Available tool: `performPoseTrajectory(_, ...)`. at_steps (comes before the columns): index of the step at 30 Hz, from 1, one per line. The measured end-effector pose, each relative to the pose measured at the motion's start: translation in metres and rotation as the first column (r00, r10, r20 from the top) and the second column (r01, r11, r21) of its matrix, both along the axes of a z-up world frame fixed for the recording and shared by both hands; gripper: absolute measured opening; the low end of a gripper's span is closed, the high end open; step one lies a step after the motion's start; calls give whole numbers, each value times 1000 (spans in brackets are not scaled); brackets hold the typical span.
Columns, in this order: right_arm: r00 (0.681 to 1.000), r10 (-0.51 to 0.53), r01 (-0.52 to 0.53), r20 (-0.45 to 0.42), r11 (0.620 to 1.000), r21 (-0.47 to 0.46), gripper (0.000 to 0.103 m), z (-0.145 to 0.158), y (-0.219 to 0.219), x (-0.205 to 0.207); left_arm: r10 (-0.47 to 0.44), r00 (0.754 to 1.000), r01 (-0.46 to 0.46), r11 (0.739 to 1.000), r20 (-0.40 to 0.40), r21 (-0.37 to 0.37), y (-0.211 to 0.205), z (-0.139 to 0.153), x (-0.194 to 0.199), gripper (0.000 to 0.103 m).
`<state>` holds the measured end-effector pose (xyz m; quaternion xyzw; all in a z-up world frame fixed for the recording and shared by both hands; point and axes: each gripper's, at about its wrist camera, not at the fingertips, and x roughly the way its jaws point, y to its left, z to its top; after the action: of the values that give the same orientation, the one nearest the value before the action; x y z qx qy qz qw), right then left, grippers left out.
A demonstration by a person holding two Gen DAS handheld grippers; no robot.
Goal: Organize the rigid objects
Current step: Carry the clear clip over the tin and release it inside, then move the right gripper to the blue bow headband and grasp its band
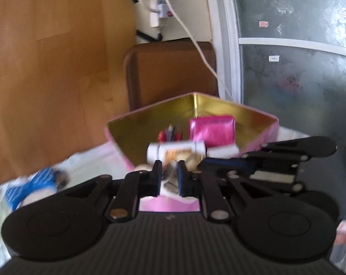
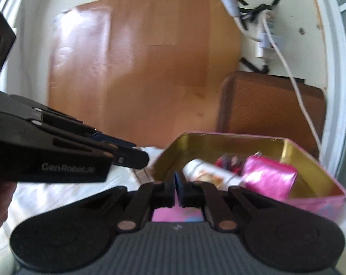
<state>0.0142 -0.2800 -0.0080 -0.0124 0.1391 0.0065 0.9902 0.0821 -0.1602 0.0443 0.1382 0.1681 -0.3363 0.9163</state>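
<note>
A pink tin box (image 1: 118,135) (image 2: 310,201) with a gold inside stands open on a white cloth. In it lie a shiny pink packet (image 1: 212,130) (image 2: 267,178), a white tube with orange print (image 1: 175,150) (image 2: 207,169) and some red and purple pieces (image 1: 170,134). My left gripper (image 1: 170,176) (image 2: 136,158) hovers at the box's near corner, shut on a small pale grey-beige object (image 1: 170,181) too blurred to name. Just right of it, my right gripper (image 2: 177,183) (image 1: 218,161) sits at the box's near wall, shut, its blue pads touching with nothing between them.
A blue-and-white striped thing (image 1: 31,188) lies on the cloth to the left. A brown tray (image 1: 170,73) (image 2: 271,105) leans on the wall behind the box, crossed by a white cable (image 1: 202,55). A wooden panel (image 2: 145,64) stands at the back and a frosted glass door (image 1: 294,80) at the right.
</note>
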Motion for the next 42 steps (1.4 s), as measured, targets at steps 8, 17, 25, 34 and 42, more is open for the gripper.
performPoseTrajectory(8,990,-129,125,49,989,80,6,-4,-39,46,42,999,-42,999,-27,14,-44,6,57,23)
performPoseTrajectory(17,968,-231,207,95,955,214,28,-11,-81,25,126,985,-134,989,-115,-68,-32,12,75,55)
performPoseTrajectory(25,961,-241,216,134,960,177,29,-10,-74,20,116,980,-142,977,-162,-157,-1,19,58,55)
performPoseTrajectory(34,961,-182,169,210,983,77,45,-3,-39,13,380,906,-398,915,-187,-64,120,-28,48,55)
performPoseTrajectory(42,978,173,-186,117,976,111,97,30,39,35,675,706,-696,717,-215,-36,221,-68,77,55)
